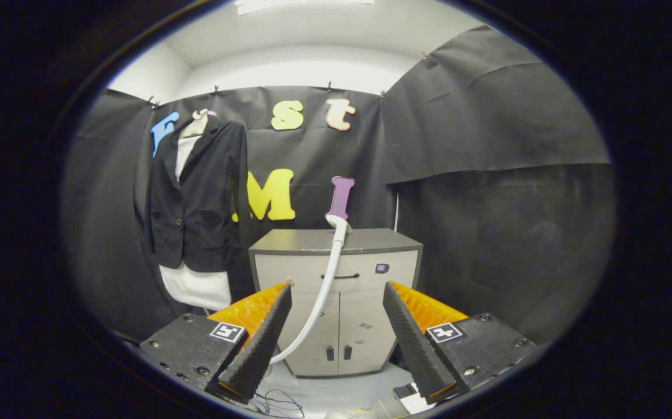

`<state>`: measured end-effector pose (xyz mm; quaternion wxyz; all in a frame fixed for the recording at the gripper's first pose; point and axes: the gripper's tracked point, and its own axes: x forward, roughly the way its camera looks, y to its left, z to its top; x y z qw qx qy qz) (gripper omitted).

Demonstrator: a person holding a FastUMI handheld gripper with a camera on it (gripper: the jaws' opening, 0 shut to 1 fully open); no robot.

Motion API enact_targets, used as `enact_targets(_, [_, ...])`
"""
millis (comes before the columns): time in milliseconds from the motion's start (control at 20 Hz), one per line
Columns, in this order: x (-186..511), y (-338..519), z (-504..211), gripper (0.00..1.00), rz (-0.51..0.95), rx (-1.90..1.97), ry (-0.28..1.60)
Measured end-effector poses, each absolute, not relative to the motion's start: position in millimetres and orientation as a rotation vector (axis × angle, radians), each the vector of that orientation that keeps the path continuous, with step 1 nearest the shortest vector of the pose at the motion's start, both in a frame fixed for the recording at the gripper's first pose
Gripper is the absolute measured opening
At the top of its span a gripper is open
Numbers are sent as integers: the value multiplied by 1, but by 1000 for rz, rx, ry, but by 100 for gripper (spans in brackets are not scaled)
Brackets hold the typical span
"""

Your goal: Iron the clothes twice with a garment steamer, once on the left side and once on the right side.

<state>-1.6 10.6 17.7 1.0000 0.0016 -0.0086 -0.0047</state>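
A grey cabinet (336, 291) stands far ahead of me against the black wall. Left of it hangs a dark jacket (196, 192) over a white shirt (196, 288). The steamer (340, 201) stands upright on the cabinet, handle up, its hose (318, 302) drooping down toward me. My gripper (336, 337) is level, fingers wide apart, holding nothing.

jacket (196, 192): black over white (shirt) | steamer handle (341, 198): purple | hose (321, 297): white | cabinet (342, 308): grey
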Motion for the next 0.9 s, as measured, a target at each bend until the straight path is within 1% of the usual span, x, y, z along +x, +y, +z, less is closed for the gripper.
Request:
enact_targets(250, [19, -8, 38, 98, -39, 12, -35])
enact_targets(450, [54, -26, 64, 98, -57, -1, -55])
enact_targets(600, [91, -33, 86, 99, -42, 9, -70])
enact_targets(900, [190, -38, 111, 99, 18, 35, -38])
